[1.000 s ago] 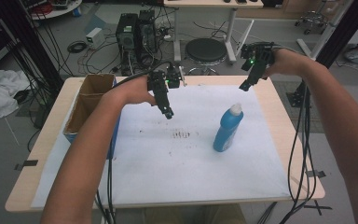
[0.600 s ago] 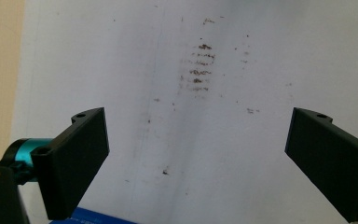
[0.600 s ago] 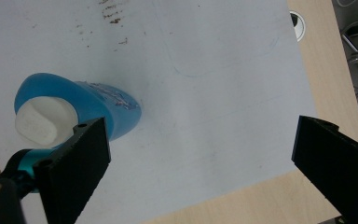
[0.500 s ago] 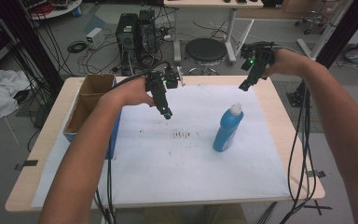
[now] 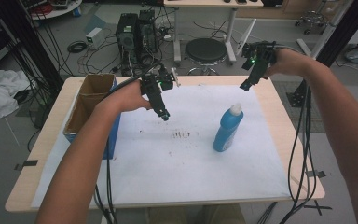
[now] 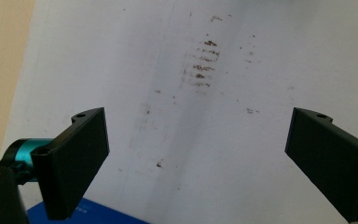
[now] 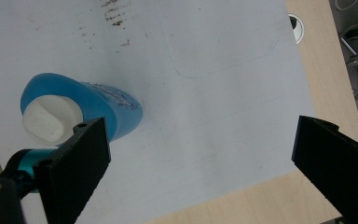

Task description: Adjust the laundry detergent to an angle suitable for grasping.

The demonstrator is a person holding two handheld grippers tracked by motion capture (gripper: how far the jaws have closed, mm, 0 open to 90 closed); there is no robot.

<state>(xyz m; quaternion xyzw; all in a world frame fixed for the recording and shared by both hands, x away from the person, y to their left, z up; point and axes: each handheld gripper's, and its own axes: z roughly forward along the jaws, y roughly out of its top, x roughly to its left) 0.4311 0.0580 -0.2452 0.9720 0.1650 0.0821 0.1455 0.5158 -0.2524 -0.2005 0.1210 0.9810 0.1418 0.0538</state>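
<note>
With both the left gripper [image 5: 164,115] and right gripper [image 5: 245,86] wide open and empty, a careless approach from 1 o'clock could topple the upright blue bottle [image 5: 227,128].

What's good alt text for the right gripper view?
Looking down between the open black jaws of the right hand-held gripper, an upright blue plastic bottle with a white cap stands on a white paper sheet marked with brown smudges. Pale wooden table edge shows at the right.
</note>
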